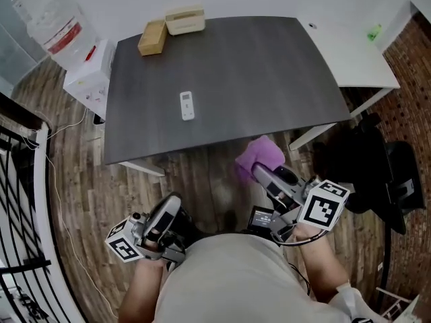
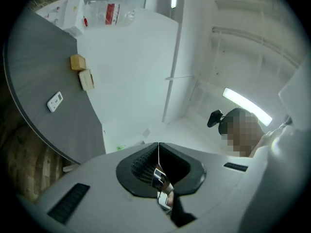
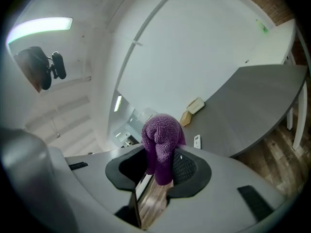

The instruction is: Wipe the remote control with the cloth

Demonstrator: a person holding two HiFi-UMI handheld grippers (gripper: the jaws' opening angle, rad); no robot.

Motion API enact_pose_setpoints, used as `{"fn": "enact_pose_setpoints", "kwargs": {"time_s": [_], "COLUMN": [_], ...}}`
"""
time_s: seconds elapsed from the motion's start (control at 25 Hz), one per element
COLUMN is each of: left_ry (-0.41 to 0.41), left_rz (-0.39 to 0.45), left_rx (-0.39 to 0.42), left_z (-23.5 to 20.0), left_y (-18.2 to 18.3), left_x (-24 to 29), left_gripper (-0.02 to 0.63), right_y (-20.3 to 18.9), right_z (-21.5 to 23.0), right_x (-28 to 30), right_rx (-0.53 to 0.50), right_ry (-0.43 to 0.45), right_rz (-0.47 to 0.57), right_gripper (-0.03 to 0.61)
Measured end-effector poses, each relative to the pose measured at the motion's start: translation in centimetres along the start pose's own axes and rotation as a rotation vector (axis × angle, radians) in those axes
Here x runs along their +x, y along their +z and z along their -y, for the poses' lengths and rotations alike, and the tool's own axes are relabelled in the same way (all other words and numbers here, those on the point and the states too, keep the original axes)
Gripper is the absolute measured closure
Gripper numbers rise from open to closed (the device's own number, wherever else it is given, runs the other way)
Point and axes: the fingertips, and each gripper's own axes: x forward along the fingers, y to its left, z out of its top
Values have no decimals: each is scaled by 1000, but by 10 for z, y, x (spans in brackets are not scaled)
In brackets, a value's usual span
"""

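The right hand-held gripper is clamped on a bunched purple cloth, most of which bulges out past the jaw tips; the left hand-held gripper has its jaws pressed together with nothing between them; both hang over the floor, off the near edge of the bench. The remote control lies flat and loose on the left half of the bench, somewhat nearer the near edge than the far one, well apart from both grippers and from the two boxes at the far left corner.

The likeliest trouble is the remote sliding under the wipe, since nothing pins it; a push toward the near edge could send it onto the floor. The left jaws would have to part before they could steady it. The cloth is pinched by only a fold, so dragging could pull it free; pressing low might bring hard jaw tips onto the remote.
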Motion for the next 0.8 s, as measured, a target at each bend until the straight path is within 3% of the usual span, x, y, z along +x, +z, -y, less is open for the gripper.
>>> {"fn": "enact_pose_setpoints", "kwargs": {"time_s": [0.28, 0.4, 0.8], "left_ry": [-13, -22, -103], "left_rz": [-84, -135, -235], "left_rx": [60, 100, 70], "left_z": [20, 31, 47], "left_y": [8, 6, 4], "left_x": [-17, -25, -47], "left_gripper": [607, 606, 606], "right_y": [35, 31, 1], "right_z": [-27, -41, -63], "right_x": [-5, 0, 12], "right_rx": [-135, -187, -207], "right_ry": [-59, -77, -131], "right_rz": [94, 95, 90], "right_gripper": [454, 454, 454]}}
